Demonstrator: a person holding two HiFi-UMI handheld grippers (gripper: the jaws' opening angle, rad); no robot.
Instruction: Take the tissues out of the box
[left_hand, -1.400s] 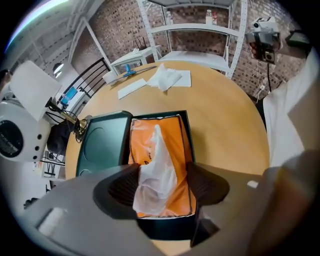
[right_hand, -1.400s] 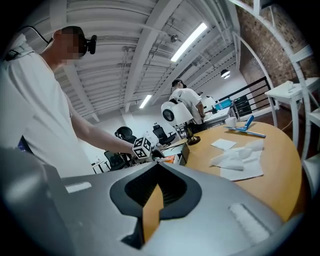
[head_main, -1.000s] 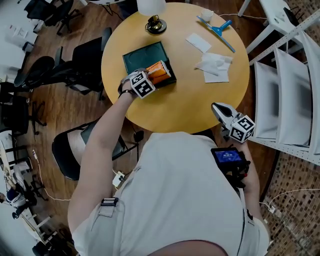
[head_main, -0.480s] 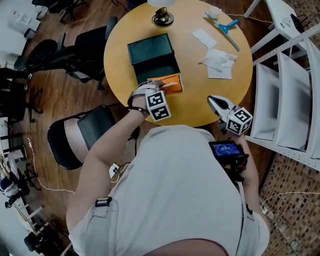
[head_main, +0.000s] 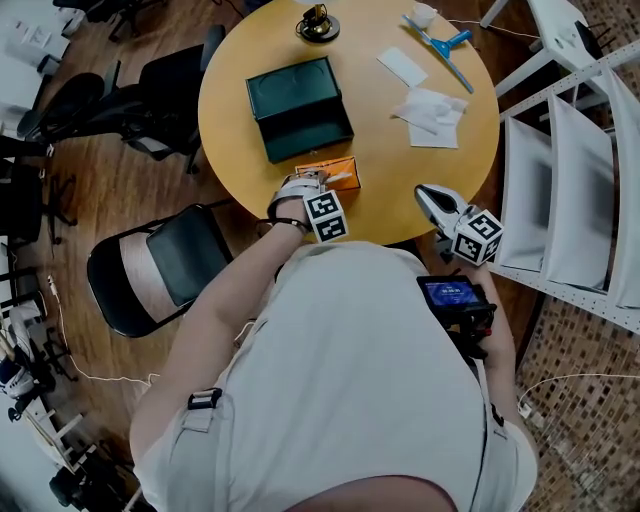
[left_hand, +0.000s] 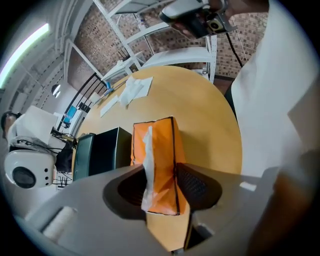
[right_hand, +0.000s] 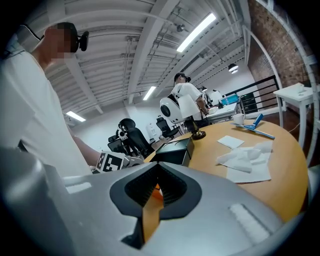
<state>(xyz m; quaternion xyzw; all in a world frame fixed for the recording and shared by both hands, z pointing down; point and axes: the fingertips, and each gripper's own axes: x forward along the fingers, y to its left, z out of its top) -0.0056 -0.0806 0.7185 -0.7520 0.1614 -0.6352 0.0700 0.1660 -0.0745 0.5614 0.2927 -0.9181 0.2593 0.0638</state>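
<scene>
An orange tissue pack (head_main: 340, 172) (left_hand: 157, 160) lies on the round yellow table (head_main: 400, 160) near its front edge, out of the dark green box (head_main: 298, 108). A white tissue sticks out of the pack's slit. My left gripper (head_main: 310, 182) (left_hand: 160, 187) is at the pack's near end with the pack between its jaws. The jaws are opening, and a gap shows on the left side. My right gripper (head_main: 424, 193) (right_hand: 159, 185) hovers at the table's front right edge, shut and holding nothing.
Loose tissues (head_main: 430, 105) (right_hand: 247, 157), a white card (head_main: 402, 66) and a blue squeegee (head_main: 440, 50) lie at the far right of the table. A brass stand (head_main: 317, 22) is at the back. A black chair (head_main: 170, 265) is at the left, white shelving (head_main: 570, 150) at the right.
My left gripper has drawn the orange pack out of the green box and back to the table's front edge. The right gripper has barely moved.
</scene>
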